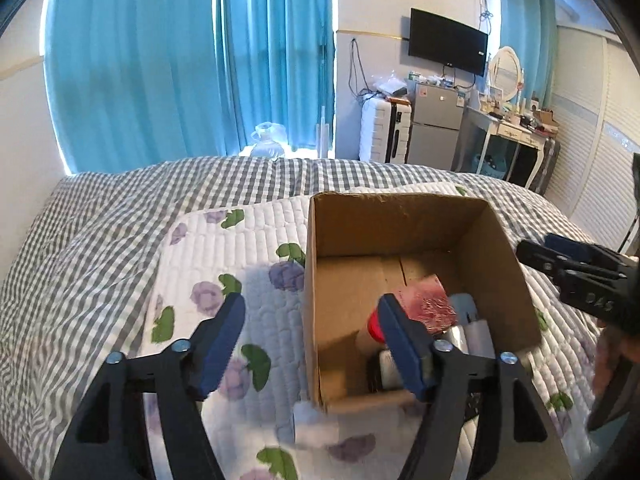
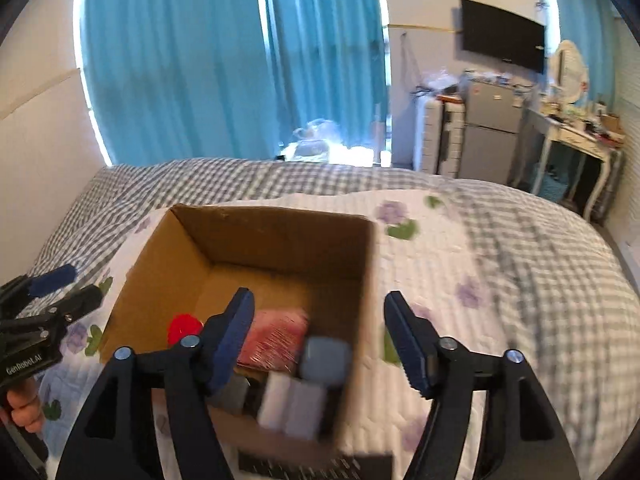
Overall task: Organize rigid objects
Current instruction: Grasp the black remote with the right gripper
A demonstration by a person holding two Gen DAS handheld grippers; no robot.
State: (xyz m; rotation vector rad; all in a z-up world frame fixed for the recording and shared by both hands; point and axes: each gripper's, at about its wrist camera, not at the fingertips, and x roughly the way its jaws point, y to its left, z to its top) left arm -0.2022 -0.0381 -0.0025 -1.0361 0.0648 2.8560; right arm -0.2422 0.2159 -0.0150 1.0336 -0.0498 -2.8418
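Note:
An open cardboard box [image 1: 400,216] [image 2: 280,224] stands on the bed. Inside lie a pink-red packet [image 1: 430,300] [image 2: 276,336], a red-capped item [image 1: 376,326] [image 2: 182,328], a grey-blue block [image 2: 324,360], white blocks [image 2: 290,404] and other small items. My left gripper [image 1: 312,344] is open and empty, straddling the box's left wall. My right gripper [image 2: 320,344] is open and empty, straddling the box's right wall. Each gripper also shows in the other's view: the right one [image 1: 580,272] and the left one [image 2: 44,304].
The box rests on a white quilted cover with purple flowers [image 1: 224,264] over a grey checked bedspread [image 1: 80,240]. A dark flat object [image 2: 312,466] lies at the box's near edge. Blue curtains, a suitcase [image 1: 384,132], a fridge and a dressing table stand beyond the bed.

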